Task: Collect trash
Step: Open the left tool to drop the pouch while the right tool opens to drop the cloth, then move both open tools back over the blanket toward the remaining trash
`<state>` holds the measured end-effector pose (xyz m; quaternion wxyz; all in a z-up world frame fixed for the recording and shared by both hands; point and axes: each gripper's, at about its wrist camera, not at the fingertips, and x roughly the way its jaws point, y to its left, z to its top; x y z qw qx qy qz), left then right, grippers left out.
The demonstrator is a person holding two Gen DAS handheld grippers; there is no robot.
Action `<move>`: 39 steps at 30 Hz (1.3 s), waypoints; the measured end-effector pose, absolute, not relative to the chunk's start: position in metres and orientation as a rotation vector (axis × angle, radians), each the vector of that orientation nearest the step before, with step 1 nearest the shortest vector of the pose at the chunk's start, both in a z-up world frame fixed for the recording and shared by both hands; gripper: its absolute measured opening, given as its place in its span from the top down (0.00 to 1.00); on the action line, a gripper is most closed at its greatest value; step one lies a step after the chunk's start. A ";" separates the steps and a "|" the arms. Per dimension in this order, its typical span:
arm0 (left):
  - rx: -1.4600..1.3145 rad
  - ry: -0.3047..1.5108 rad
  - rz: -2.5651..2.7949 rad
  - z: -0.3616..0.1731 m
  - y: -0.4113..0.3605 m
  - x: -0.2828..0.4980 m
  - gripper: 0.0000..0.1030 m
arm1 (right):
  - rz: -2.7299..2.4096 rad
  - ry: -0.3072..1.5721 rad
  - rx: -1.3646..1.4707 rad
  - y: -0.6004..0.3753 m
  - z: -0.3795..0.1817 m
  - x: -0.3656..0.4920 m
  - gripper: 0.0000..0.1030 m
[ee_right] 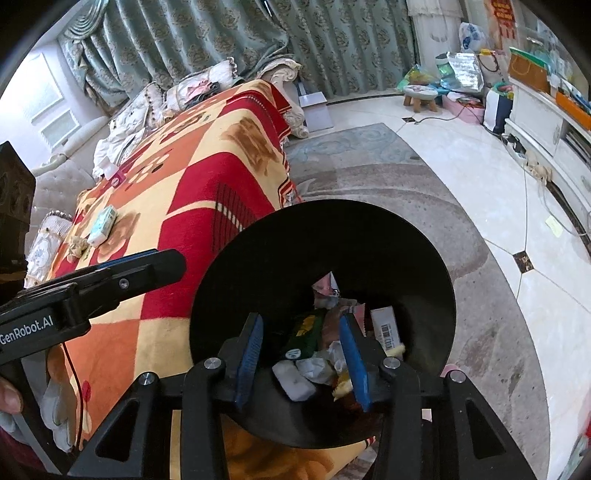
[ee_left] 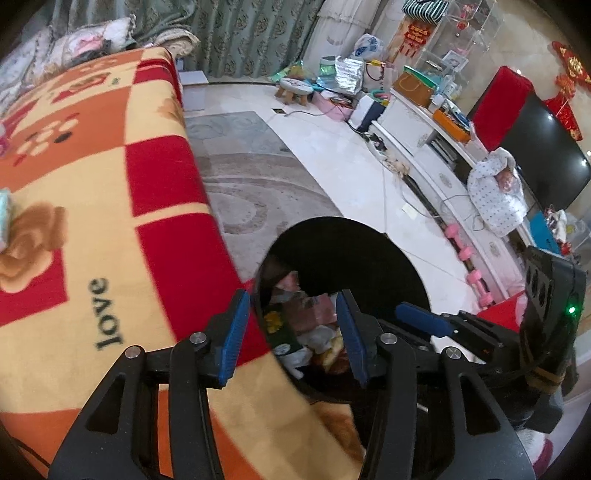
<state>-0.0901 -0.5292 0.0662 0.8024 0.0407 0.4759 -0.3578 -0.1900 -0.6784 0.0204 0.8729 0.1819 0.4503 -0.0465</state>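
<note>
A checked blanket (ee_right: 192, 192) covers the table; a tissue pack (ee_right: 103, 220) lies near its far-left edge. A stool (ee_right: 421, 95) stands by the curtain (ee_right: 221, 33).

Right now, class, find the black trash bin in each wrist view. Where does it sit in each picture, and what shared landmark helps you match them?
Left wrist view: the black trash bin sits lower centre, just beyond the left gripper.
Right wrist view: the bin fills the lower centre, under the right gripper.
Shared landmark: the red and yellow checked blanket, left of the bin in both.
</note>
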 end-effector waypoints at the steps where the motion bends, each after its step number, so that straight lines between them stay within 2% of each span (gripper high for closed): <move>1: 0.094 1.008 -0.754 0.067 -0.524 -0.091 0.54 | -0.096 0.940 0.377 -0.676 0.022 -0.190 0.60; 25: 0.065 0.928 -0.549 0.087 -0.411 -0.089 0.54 | 0.010 0.923 0.274 -0.585 0.049 -0.161 0.58; 31: 0.056 0.916 -0.494 0.089 -0.380 -0.084 0.54 | 0.054 0.926 0.261 -0.555 0.051 -0.150 0.52; 39: 0.040 0.924 -0.402 0.081 -0.328 -0.073 0.54 | 0.121 0.946 0.225 -0.515 0.049 -0.131 0.51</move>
